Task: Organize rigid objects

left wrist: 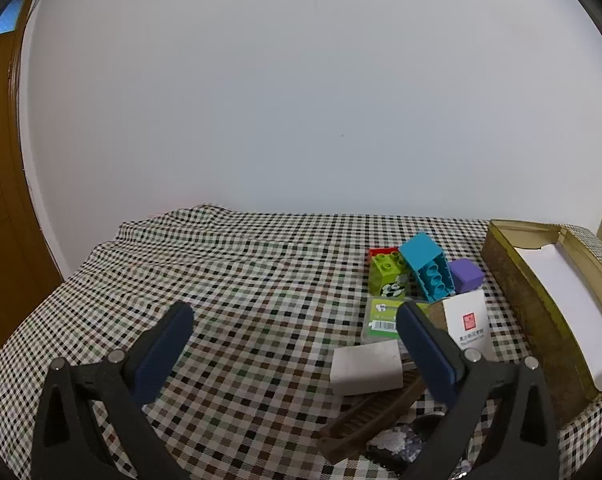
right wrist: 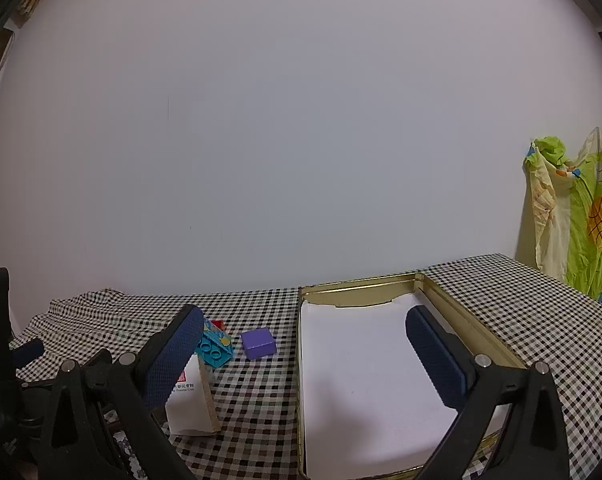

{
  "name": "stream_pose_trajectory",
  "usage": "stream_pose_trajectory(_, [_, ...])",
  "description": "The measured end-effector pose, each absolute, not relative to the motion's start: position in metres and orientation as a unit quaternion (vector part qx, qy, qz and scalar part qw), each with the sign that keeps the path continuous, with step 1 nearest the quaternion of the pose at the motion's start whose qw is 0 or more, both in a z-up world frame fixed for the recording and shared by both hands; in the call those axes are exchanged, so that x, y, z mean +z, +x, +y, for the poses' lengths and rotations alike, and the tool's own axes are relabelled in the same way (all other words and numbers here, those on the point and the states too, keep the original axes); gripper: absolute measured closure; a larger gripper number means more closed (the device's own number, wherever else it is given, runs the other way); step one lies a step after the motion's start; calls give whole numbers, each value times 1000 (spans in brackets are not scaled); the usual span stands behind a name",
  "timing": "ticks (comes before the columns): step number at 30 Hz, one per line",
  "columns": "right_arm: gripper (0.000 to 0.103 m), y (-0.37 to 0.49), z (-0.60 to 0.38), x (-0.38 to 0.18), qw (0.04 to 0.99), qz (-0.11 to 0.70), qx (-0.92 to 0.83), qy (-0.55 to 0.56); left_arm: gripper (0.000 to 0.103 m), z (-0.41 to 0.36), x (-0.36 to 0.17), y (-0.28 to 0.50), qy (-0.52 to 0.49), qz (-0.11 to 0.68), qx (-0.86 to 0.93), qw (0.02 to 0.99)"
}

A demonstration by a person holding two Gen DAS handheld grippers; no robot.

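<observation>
You hold the left gripper (left wrist: 295, 320) low over the checked tablecloth (left wrist: 237, 272), pointing forward and clearly downward, and its two blue pads stand wide apart with nothing between them except cloth. Your right gripper (right wrist: 303, 322) is more level; its jaws are also spread wide and hold nothing, the right finger hanging over the gold tin box (right wrist: 477, 332) and the left finger in front of the loose things. The box lies open at the right side of the table, and only a white lining shows inside it. The things to organize lie in one group just left of the box. From the left wrist view you can count three toy bricks, touching each other: one red brick (left wrist: 381, 252), mostly hidden, one green brick (left wrist: 389, 276) and one turquoise brick (left wrist: 427, 270) lying on its side. Beside them is one purple cube (left wrist: 465, 275). Nearer to you are one green card with a barcode (left wrist: 383, 318), one white card with a red stamp (left wrist: 467, 324), one white block (left wrist: 367, 368) and one brown brush (left wrist: 371, 412), which lies partly under the white block.
</observation>
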State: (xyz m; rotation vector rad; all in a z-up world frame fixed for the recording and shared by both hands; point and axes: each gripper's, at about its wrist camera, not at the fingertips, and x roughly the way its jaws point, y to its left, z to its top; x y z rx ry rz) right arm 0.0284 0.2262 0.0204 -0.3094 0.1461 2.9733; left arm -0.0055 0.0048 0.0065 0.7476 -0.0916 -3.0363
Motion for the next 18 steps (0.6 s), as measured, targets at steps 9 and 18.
stream_pose_trajectory(9, [0,31,227,23,73,50,991,-102,0,6,8,-1,233,-36,-972,6])
stream_pose_trajectory(18, [0,32,227,22,70,50,991,-100,0,6,5,3,231,-33,-972,6])
